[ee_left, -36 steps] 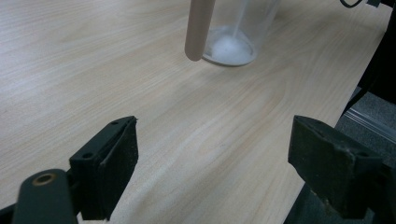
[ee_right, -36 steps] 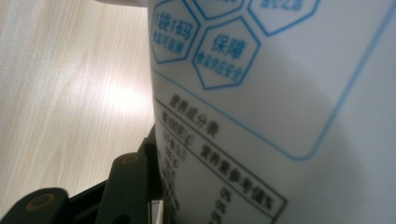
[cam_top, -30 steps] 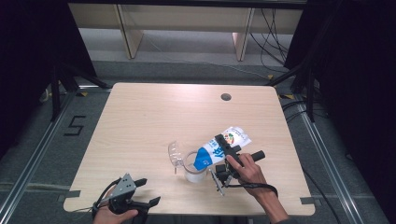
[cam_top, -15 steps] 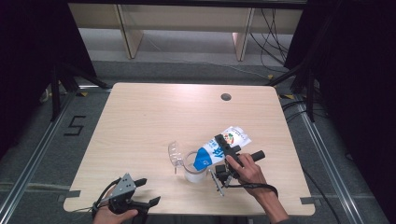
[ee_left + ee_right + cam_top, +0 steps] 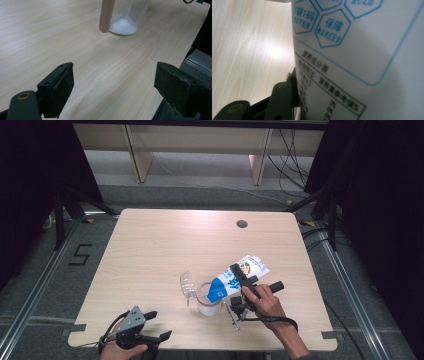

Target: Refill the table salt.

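A white and blue printed pouch (image 5: 247, 268) lies tilted, its blue lower end over the mouth of a clear cup (image 5: 208, 306). My right gripper (image 5: 241, 276) is shut on the pouch's middle. In the right gripper view the pouch (image 5: 362, 50) sits close up against the left finger (image 5: 283, 97); the other finger is hidden. White powder lies in the bottom of the cup (image 5: 125, 22). A clear lid-like piece (image 5: 187, 284) stands at the cup's left. My left gripper (image 5: 159, 325) rests near the table's front left edge, open (image 5: 113, 87) and holding nothing.
The light wooden table (image 5: 165, 245) has a round cable hole (image 5: 242, 224) at the back right. A tan bar (image 5: 106, 15) hangs in front of the cup in the left gripper view. The table's edge drops off just beside the left gripper's right finger (image 5: 178, 87).
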Demonstrator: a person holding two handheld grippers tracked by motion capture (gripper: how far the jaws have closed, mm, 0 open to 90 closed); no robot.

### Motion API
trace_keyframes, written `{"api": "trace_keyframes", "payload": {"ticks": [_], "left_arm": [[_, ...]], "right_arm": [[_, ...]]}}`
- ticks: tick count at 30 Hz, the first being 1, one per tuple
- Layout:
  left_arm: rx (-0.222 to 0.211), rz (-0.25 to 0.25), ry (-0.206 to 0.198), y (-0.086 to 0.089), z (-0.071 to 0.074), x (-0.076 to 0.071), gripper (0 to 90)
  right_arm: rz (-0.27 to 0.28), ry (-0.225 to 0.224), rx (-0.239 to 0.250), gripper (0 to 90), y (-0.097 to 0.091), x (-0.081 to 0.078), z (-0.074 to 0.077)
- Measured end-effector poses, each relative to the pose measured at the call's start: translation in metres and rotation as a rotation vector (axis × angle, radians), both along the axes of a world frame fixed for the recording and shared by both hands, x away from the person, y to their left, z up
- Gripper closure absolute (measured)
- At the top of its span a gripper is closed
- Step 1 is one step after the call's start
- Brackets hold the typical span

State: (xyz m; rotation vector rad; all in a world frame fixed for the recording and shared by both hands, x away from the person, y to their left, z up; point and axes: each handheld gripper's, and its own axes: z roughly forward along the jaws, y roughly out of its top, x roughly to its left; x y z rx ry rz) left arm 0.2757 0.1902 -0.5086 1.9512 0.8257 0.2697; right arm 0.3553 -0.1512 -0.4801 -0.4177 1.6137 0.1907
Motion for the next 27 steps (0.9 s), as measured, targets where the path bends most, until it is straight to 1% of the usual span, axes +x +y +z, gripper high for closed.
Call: {"api": "trace_keyframes", "payload": {"ticks": [1,2,3,4,5,9,11,12,13,18,19,27], "left_arm": [[-0.001,0.0,0.0,-0.0001,0.0,-0.0001,15.7],[0.0,0.0,0.001,-0.0001,0.0,-0.0001,15.7],[-0.001,0.0,0.0,-0.0001,-0.0001,0.0,15.6],[-0.001,0.001,0.001,-0.0001,-0.0001,0.0,15.7],[0.0,0.0,0.0,0.0,0.0,0.0,15.6],[-0.001,0.0,0.0,-0.0001,0.0,0.0,15.7],[-0.001,-0.001,-0.001,-0.0002,0.0,0.0,15.6],[-0.002,0.001,0.0,-0.0002,0.0,-0.0001,15.6],[-0.001,0.001,0.0,-0.0001,0.0,-0.0001,15.6],[0.0,0.0,0.0,0.0,0.0001,-0.0001,15.6],[0.001,-0.001,0.0,0.0,0.0002,-0.0001,15.6],[0.0,0.0,0.0,0.0001,0.0003,-0.0001,15.6]], "right_arm": [[-0.025,0.012,0.015,54.0,-0.0005,-0.0015,-0.0013],[-0.014,0.005,-0.004,54.1,0.0,-0.0006,0.0003],[-0.015,0.006,-0.004,54.1,0.0,-0.0005,0.0003],[0.0,-0.014,-0.009,54.1,0.0003,0.0001,0.0011],[0.013,-0.033,-0.032,54.1,0.0009,0.0004,0.0033],[0.013,-0.029,-0.032,54.1,0.0006,0.0007,0.0036],[0.016,-0.026,-0.043,54.1,0.0005,0.001,0.0041],[0.002,-0.011,-0.015,54.2,-0.0004,0.0006,0.0019],[0.0,-0.009,-0.012,54.1,-0.0006,0.0005,0.0016],[0.0,-0.014,-0.018,54.2,-0.0006,0.0005,0.0014],[0.014,-0.031,-0.043,54.2,0.0003,0.0007,0.0039],[0.013,-0.037,-0.05,54.3,0.0006,0.0005,0.0041]]}}
